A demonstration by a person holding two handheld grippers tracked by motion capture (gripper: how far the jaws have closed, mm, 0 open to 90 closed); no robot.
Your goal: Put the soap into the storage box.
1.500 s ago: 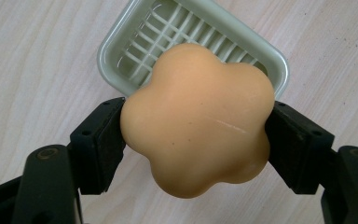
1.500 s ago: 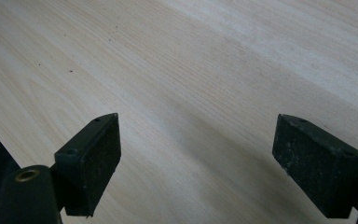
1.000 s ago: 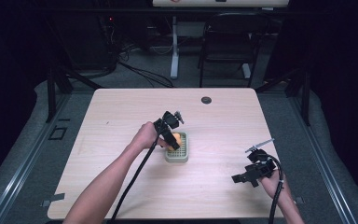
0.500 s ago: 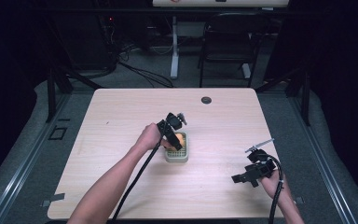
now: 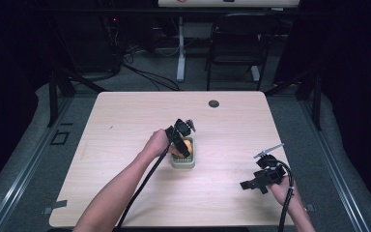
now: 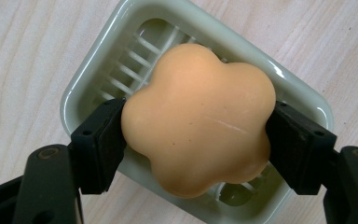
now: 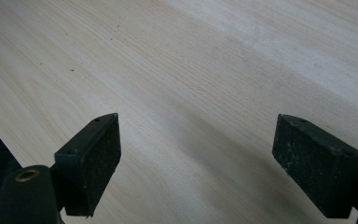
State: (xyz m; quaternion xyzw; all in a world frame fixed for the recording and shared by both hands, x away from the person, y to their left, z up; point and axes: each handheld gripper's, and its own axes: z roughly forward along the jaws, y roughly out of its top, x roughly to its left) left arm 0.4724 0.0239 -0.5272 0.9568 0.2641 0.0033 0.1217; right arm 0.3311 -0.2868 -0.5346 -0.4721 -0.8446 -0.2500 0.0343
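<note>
Left claw [image 6: 196, 140] clamps a flower-shaped orange soap [image 6: 198, 119] between its 2 black pads [image 6: 100, 142], 1 on each flank, jaws closed as far as the bar allows. The soap hangs over a pale green slatted soap dish [image 6: 81, 93], which stands on the bench [image 5: 125, 121] near its centre, slightly toward the near edge; whether the bar's underside touches the slats cannot be told. In the high view the left claw [image 5: 183, 140] stands over the dish [image 5: 182, 162], gripping the soap [image 5: 187, 144]. The right claw [image 5: 263, 180] rests near the bench's near right corner, well apart from the dish, jaws wide and holding nothing; its pads [image 7: 95, 158] frame bare wood.

Risks, as judged from this position:
1. The pads bear on rounded lobes, so the smooth bar may twist or squirt out of the grip.
2. A bar released off-centre may land on the dish rim and tip onto the bench.
3. The dish is light and unheld; a sideways nudge from the left claw may slide it, and a lift with the bar stuck to it may drag it up.
</note>
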